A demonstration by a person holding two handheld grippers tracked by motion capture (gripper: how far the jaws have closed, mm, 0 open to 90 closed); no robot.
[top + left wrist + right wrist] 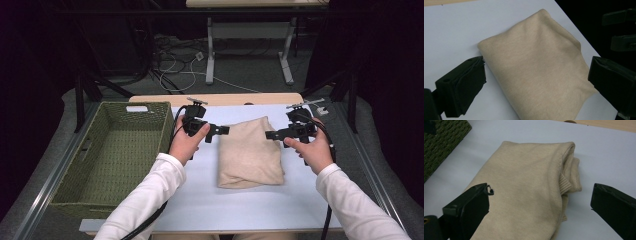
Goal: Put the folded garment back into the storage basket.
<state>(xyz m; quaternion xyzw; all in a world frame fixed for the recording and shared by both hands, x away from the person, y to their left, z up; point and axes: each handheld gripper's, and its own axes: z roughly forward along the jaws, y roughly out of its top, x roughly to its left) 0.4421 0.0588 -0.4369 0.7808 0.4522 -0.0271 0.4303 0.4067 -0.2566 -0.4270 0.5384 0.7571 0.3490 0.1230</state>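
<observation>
A folded beige garment [536, 72] lies across the frame's centre on a pale table [454, 27]. The left gripper [536, 85] rises from the bottom corners, jaws spread wide either side of it.

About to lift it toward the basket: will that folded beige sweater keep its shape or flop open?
The sweater is soft knit, so it will probably sag and unfold if pinched at one edge. Loose layers and a ribbed cuff show on one side; those may slip out. It looks light, and likely slides on the smooth table when pushed.

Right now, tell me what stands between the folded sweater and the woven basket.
Nothing visible does. The beige folded sweater lies on bare white tabletop; the green basket sits left of it. The left gripper hovers by the sweater's left edge, jaws open.
</observation>
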